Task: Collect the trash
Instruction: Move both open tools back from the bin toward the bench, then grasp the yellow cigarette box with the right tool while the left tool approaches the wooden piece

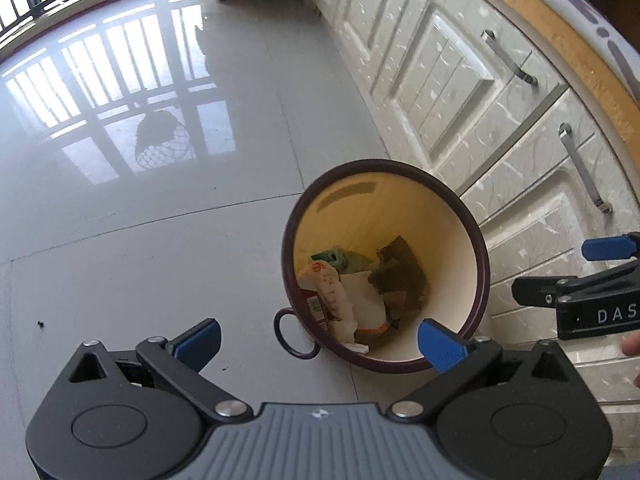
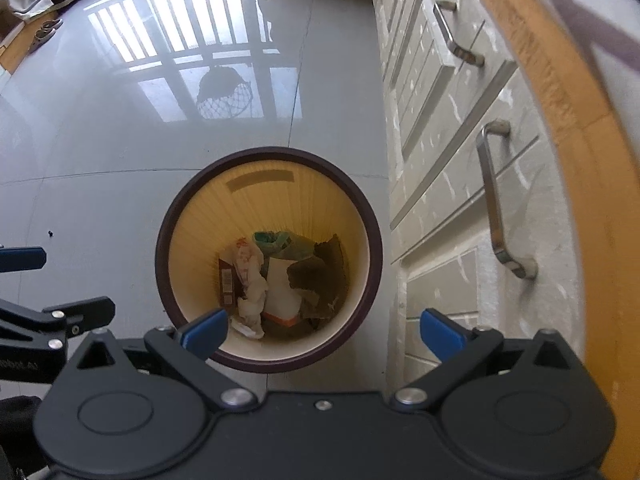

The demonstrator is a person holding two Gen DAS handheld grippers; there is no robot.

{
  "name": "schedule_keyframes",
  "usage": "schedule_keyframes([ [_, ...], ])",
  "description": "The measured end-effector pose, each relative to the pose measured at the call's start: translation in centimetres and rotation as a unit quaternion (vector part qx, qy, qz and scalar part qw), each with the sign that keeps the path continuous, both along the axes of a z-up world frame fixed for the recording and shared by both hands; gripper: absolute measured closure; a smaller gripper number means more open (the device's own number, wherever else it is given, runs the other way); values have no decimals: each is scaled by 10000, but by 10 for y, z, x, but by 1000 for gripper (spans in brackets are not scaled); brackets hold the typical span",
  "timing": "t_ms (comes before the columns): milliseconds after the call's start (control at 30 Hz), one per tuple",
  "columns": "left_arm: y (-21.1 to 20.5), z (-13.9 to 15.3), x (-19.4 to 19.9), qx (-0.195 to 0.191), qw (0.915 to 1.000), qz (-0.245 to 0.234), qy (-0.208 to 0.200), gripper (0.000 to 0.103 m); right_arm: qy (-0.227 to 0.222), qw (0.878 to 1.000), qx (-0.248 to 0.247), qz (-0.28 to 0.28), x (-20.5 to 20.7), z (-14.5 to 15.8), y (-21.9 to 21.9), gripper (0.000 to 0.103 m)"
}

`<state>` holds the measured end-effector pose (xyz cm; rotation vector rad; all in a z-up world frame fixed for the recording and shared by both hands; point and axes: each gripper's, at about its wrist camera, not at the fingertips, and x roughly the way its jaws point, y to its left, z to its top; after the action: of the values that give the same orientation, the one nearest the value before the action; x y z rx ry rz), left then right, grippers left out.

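Left wrist view
- Left gripper [image 1: 318, 340]: jaws spread wide, nothing between the pads.
- Bin [image 1: 478, 240]: round, dark-rimmed, standing on the grey floor [image 1: 160, 240] beside the cabinet fronts [image 1: 500, 140]; it sits ahead of the tongs, the right pad overlapping its near rim in the picture.
- Trash [image 1: 360, 292]: wrappers, paper and dark scraps lie at the bin's bottom.
- Right gripper [image 1: 592, 276]: enters at the right edge, just beside the bin.

Right wrist view
- Right gripper [image 2: 324, 336]: released, empty, poised directly above the bin [image 2: 176, 200].
- Trash [image 2: 280, 288]: all inside the bin, well below the pads.
- Loose debris: one small dark speck [image 2: 51, 233] on the floor; nature cannot be told.

Assessment
- Step in hand: drop appears complete.
- Next move: judged to call for locating remaining litter away from the bin.
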<state>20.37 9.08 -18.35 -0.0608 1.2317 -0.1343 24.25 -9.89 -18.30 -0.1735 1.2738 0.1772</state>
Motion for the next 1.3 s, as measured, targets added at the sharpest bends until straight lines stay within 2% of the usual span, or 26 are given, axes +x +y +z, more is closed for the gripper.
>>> schedule_keyframes([
  [300,13,31,-19,-20,9992,327,-220,0,-263,9996,-61,118,-21,34,5,0],
  [800,17,93,-61,-58,9952,502,-841,0,-1090,9935,-54,334,-63,113,3,0],
  [1067,14,120,-83,-124,9905,584,-1237,0,-1638,9862,88,229,-87,152,-19,0],
  [1300,1,153,-95,-199,9822,570,-1776,0,-2168,9756,345,3,-108,177,-51,0],
])
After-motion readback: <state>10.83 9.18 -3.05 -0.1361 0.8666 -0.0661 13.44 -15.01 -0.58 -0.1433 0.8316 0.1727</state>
